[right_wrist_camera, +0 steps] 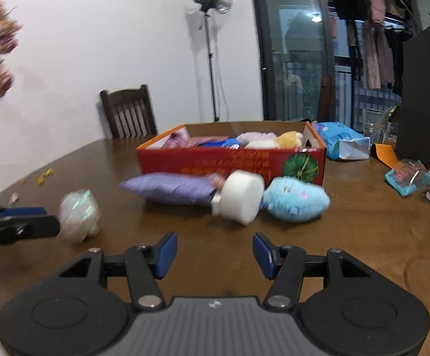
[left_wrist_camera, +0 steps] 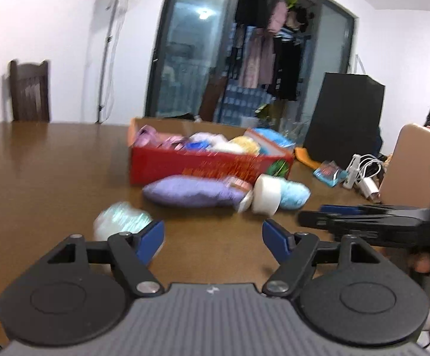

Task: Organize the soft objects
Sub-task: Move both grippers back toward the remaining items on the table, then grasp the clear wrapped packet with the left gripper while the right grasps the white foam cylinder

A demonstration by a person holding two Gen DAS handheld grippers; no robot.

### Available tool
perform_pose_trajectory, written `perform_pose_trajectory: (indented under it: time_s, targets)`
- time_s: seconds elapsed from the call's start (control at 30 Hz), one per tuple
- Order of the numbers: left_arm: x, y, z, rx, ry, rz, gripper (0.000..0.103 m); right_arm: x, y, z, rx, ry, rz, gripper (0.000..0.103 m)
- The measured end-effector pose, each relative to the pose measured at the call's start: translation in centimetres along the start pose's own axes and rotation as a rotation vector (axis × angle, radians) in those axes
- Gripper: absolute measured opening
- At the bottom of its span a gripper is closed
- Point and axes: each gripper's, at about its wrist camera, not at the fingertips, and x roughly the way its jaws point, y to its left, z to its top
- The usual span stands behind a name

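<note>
Table: a brown wooden top on which everything is set.
Red box: placed mid-table, already filled with soft items.
Purple plush: laid just in front of the box, touching the white roll.
Blue plush: laid against the roll's other side.
Iridescent ball: set apart, by the left gripper.
Left gripper: jaws held apart, nothing between them.
Right gripper: jaws likewise parted and empty.

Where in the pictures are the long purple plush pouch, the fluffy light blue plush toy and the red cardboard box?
Long purple plush pouch (right_wrist_camera: 170, 188): right wrist view, middle of its body.
Fluffy light blue plush toy (right_wrist_camera: 297, 200): right wrist view, centre of its fur.
Red cardboard box (left_wrist_camera: 191, 164): left wrist view, front wall.
</note>
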Motion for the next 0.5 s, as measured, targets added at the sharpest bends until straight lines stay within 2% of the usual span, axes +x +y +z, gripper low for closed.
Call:
perform_pose_trajectory:
  time_s: [0.03,0.13,0.23,0.27,0.3,0.5]
  targets:
    - [1.1,-0.3,0.7,0.015,-0.004,-0.009,0.075,1.2,-0.3,0.6,0.012,0.003,-0.006,0.056]
    - [4.5,-1.1,2.5,0.040,0.020,0.026,0.071,4.9,-0.9,2.2,0.061,0.000,-0.025,0.056]
    - [7.4,-1.4,4.1,0.047,0.025,0.013,0.071,7.9,-1.7,3.2,0.115,0.002,-0.010,0.055]
    - [8.5,-1.5,4.5,0.046,0.034,0.003,0.071,8.5,-1.9,3.3,0.122,0.014,-0.012,0.048]
    - [9.3,-1.6,4.7,0.046,0.043,0.000,0.071,8.8,-2.3,3.2,0.134,0.020,-0.013,0.034]
    - [15.1,-2.9,5.0,0.084,0.114,-0.036,0.071,6.3,-7.4,2.4,0.284,0.030,0.072,0.031]
